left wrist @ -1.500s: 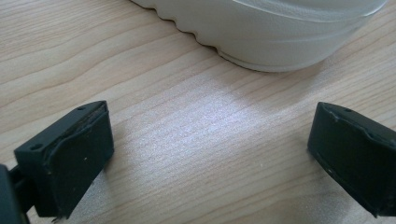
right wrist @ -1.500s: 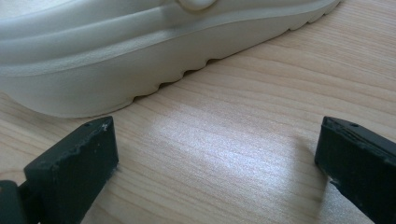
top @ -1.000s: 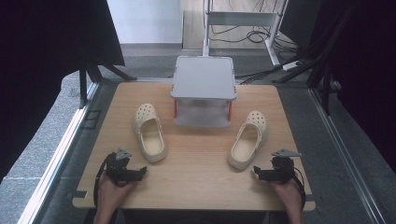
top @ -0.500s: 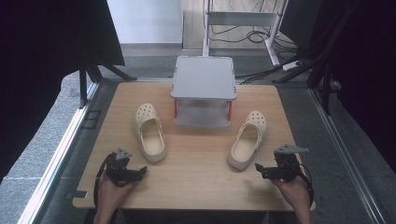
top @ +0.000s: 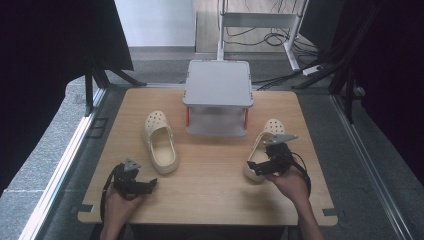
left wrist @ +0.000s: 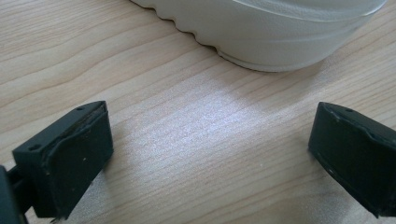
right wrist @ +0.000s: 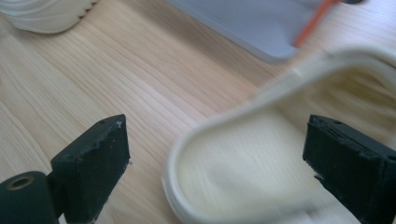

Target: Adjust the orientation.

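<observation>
Two cream clogs lie on the wooden table (top: 215, 200), either side of a grey two-level rack (top: 218, 82). The left clog (top: 160, 142) has its heel toward me, and the right clog (top: 271, 128) lies angled. My right gripper (top: 254, 168) hovers open over the right clog's heel. In the right gripper view the heel rim (right wrist: 219, 126) lies between the wide-apart jaws of that gripper (right wrist: 217, 170). My left gripper (top: 149, 185) rests open near the front left. Its own view shows this gripper (left wrist: 210, 156) over bare wood just short of the left clog's sole (left wrist: 280, 32).
The rack stands at the table's far middle on thin orange posts (right wrist: 314, 19). Metal frame rails (top: 65, 160) run along both table sides. Bare wood lies between the two clogs and along the front edge.
My right gripper has moved forward and left from the front right, and now sits over the right clog's heel. The left gripper has stayed in place.
</observation>
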### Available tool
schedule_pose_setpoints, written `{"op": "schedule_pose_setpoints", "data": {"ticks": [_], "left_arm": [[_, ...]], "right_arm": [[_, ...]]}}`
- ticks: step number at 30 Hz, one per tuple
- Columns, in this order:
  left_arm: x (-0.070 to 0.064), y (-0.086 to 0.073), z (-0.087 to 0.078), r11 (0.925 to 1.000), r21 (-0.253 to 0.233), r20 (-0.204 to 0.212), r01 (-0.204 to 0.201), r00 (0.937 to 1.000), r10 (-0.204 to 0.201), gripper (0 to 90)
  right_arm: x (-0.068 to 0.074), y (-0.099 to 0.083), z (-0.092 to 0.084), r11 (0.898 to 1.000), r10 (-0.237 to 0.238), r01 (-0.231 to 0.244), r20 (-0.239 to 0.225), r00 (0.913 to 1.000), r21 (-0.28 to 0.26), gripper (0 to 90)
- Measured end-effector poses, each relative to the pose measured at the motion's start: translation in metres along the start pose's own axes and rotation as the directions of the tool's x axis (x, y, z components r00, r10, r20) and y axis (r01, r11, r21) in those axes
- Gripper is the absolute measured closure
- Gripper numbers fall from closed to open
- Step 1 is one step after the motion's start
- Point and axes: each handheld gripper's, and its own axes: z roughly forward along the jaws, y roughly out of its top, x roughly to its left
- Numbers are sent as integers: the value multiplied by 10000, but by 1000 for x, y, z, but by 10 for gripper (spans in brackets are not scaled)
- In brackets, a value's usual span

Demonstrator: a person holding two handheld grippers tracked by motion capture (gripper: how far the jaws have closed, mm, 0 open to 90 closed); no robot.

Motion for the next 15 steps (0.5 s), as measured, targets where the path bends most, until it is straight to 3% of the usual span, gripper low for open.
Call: {"op": "schedule_pose_setpoints", "data": {"ticks": [6,12,15], "left_arm": [[0,0,0,10000,5,0,-7,10000,7,0],[0,0,0,10000,-4,1,3,10000,-3,0],[0,0,0,10000,3,4,-2,10000,2,0]], "right_arm": [[18,29,38,9995,-266,274,-409,9988,180,75],[30,49,61,9993,-345,357,-795,9962,140,131],[39,62,74,9969,-694,722,-853,9939,301,133]]}}
